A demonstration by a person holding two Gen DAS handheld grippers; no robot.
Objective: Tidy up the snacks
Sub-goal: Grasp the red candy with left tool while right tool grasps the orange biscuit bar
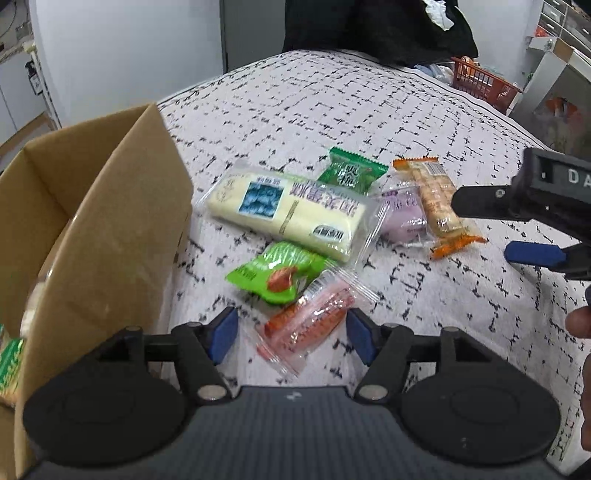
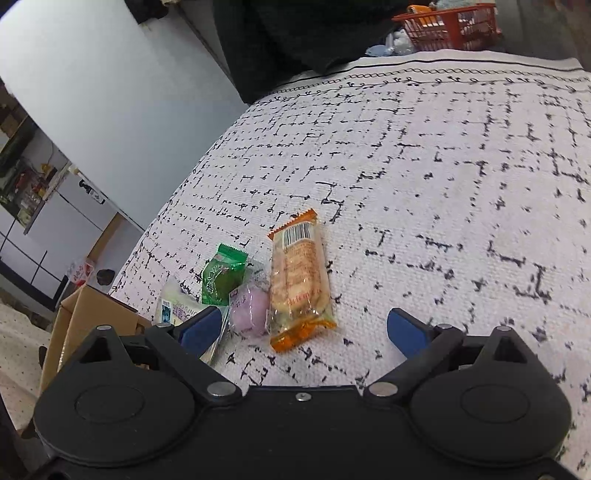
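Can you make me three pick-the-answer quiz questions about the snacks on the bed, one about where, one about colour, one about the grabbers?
1. The cardboard box in the left wrist view stands
A left of the snacks
B right of them
C on them

2. The basket is
A blue
B orange-red
C yellow

3. The right gripper is
A shut on a snack
B open
C shut, empty

Answers:
1 A, its flap stands left of the pile.
2 B, orange-red mesh.
3 B, fingers wide apart, nothing pinched.
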